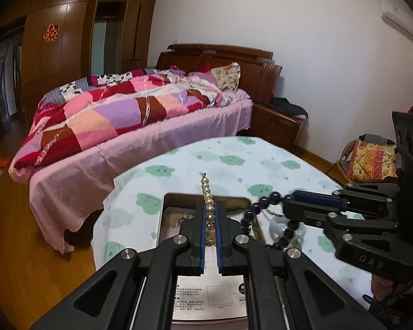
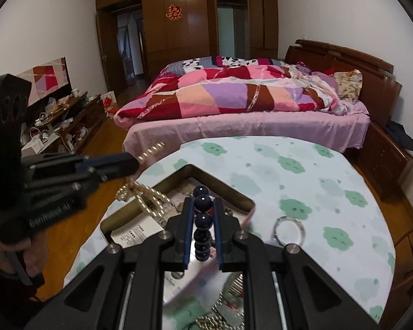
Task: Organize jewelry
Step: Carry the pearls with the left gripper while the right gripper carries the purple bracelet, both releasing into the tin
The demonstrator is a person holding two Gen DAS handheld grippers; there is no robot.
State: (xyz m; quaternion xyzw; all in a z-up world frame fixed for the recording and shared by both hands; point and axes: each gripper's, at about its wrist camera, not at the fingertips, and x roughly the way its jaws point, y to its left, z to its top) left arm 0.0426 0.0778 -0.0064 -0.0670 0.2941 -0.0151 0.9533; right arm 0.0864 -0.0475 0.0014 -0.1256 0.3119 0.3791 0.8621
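Observation:
My left gripper is shut on a string of cream pearls, whose end sticks out past the fingertips. In the right wrist view the same gripper comes in from the left, and the pearl string hangs down in loops into the metal tin. My right gripper is shut on a bracelet of dark purple beads. The purple bracelet also shows in the left wrist view, drooping from the right gripper over the open tin.
The tin stands on a table with a pale green-patterned cloth. A clear glass bangle lies on the cloth right of the tin. Beyond the table are a bed, a low cluttered cabinet and a wicker chair.

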